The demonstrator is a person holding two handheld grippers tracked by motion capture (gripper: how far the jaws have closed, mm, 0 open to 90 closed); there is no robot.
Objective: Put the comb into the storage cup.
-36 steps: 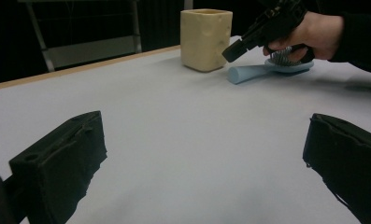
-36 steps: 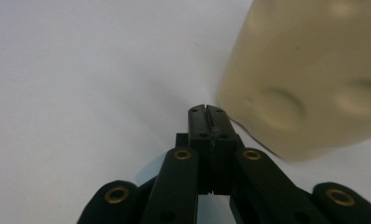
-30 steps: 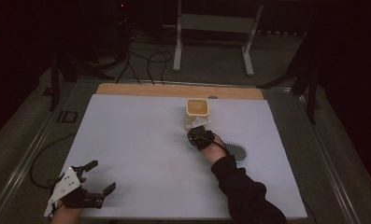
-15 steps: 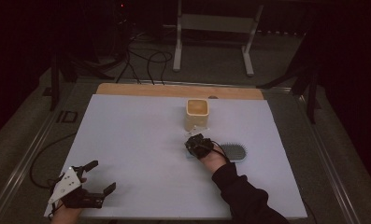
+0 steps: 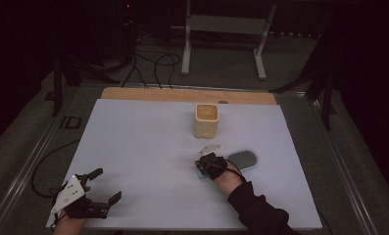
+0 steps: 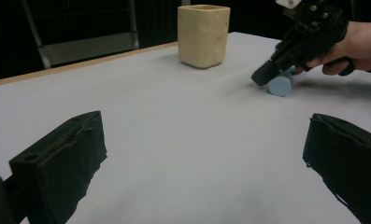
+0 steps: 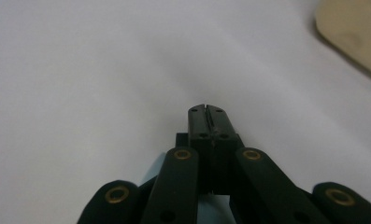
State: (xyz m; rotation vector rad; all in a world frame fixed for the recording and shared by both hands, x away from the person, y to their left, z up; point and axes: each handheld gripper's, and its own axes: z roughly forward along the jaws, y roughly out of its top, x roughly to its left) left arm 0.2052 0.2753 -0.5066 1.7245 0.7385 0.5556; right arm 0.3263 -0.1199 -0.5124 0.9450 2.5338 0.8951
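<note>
Right gripper (image 5: 204, 165) clenched, empty; its tip touches the hairbrush's (image 5: 241, 159) pale-blue round handle end in left gripper view. Left gripper (image 5: 105, 185) released.

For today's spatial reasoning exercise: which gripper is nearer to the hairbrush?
Right. The right gripper sits over the hairbrush handle, jaws shut. The left gripper rests at the table's near left corner, jaws open, far from it.
</note>
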